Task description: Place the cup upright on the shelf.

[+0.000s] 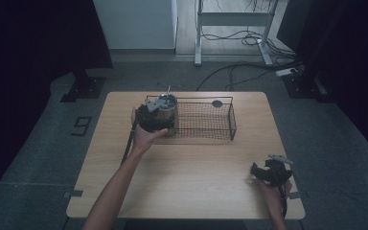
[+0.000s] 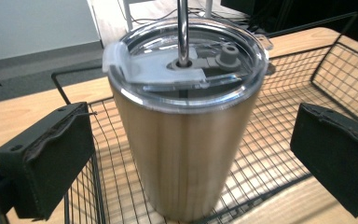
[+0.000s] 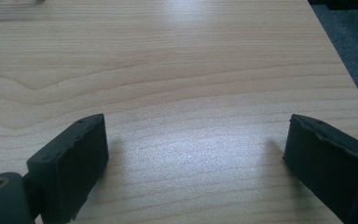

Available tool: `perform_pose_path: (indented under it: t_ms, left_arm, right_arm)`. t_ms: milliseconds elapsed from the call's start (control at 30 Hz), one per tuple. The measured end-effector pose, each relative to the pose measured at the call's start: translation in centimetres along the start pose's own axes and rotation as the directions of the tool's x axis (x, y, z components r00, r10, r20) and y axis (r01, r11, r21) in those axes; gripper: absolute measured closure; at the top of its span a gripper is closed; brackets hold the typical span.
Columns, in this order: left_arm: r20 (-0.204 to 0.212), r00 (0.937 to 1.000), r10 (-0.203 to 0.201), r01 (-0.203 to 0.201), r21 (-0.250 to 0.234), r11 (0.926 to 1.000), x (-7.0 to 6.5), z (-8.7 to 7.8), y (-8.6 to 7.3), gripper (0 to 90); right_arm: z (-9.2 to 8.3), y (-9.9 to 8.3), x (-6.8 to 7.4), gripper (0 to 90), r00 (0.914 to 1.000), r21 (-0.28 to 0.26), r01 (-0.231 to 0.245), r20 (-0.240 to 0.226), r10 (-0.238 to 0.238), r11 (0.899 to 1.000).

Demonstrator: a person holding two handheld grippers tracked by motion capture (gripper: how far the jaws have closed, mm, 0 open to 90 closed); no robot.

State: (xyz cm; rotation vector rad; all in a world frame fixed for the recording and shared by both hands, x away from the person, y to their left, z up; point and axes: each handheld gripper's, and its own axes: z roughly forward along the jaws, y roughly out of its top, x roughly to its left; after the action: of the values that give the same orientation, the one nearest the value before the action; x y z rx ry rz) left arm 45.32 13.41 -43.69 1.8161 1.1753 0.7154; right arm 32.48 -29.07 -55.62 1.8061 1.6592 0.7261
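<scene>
Grey speckled floor [image 1: 38,158] fills the room around the work area, dark at the left and right edges of the high view, with a white wall panel [image 1: 134,24] at upper centre and a metal desk frame [image 1: 230,28] with loose cables [image 1: 239,67] at upper right. Pale wood-grain table [image 1: 187,187] takes up the middle of the frame, its lower half bare. At upper centre of the table sits a black wire basket [image 1: 206,122], long side running left to right. Standing upright in the basket's left end is a steel tumbler [image 2: 186,140] with a clear lid [image 2: 186,60] and a metal straw [image 2: 182,28] rising through it. The left gripper [image 2: 186,154] is at that end of the basket; in its own view its jaws stand wide apart on either side of the tumbler, with a clear gap on each side, holding nothing. The right gripper [image 3: 196,154] rests low over the table's lower right corner, jaws spread wide over bare wood, empty, well apart from the basket.
</scene>
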Motion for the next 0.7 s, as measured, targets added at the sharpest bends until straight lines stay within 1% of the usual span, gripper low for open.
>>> perform_pose_path:
  t_ms: [100, 167, 233, 333, 433, 467, 533, 667, 700]
  left_arm:
    - [0.011, 0.9999, 0.007, -0.007, -0.01, 0.9999, -0.1, -1.1, -0.5, 0.0]
    - [0.023, 0.9997, 0.005, -0.004, -0.019, 0.9998, -0.2, -1.9, -0.9, 0.0]
    - [0.041, 0.9991, -0.001, 0.002, -0.024, 0.9997, -0.1, -2.6, -1.4, 0.0]
    - [0.058, 0.9982, -0.016, 0.018, -0.026, 0.9995, -0.1, -3.8, -2.3, 0.0]
    - [0.095, 0.9947, -0.04, 0.044, -0.044, 0.998, 0.0, -5.2, -3.7, 0.1]
    - [0.1, 0.9941, -0.042, 0.046, -0.044, 0.998, 0.0, -5.5, -4.1, 0.3]
    - [0.099, 0.994, -0.047, 0.052, -0.048, 0.9975, -0.1, -6.4, -5.2, 0.8]
    - [0.109, 0.9934, -0.038, 0.042, -0.04, 0.9983, -0.2, -7.8, -6.9, 1.6]
    - [0.111, 0.9935, -0.026, 0.03, -0.036, 0.9989, -0.3, -8.2, -7.4, 1.8]
  right_arm:
    - [0.0, 0.0, 0.0, 6.1, 1.0, -0.002, 0.001, 0.0, -0.001, 1.0]
    - [0.0, 0.0, 0.0, 6.1, 1.0, -0.001, 0.002, 0.0, -0.002, 1.0]
    - [0.0, 0.0, 0.0, 6.1, 1.0, -0.001, -0.001, 0.0, 0.001, 1.0]
    - [0.0, 0.0, 0.0, 6.1, 1.0, -0.001, -0.001, 0.0, 0.001, 1.0]
    - [0.0, 0.0, 0.0, 6.1, 1.0, 0.001, -0.002, 0.0, 0.002, 1.0]
    - [0.0, 0.0, 0.0, 6.1, 1.0, 0.001, -0.001, 0.0, 0.001, 1.0]
    - [0.0, 0.0, 0.0, 6.1, 1.0, 0.0, -0.001, 0.001, 0.001, 1.0]
    - [0.0, 0.0, 0.0, 6.1, 1.0, 0.0, -0.001, 0.001, 0.001, 1.0]
    - [0.0, 0.0, 0.0, 6.1, 1.0, 0.0, -0.001, 0.001, 0.001, 1.0]
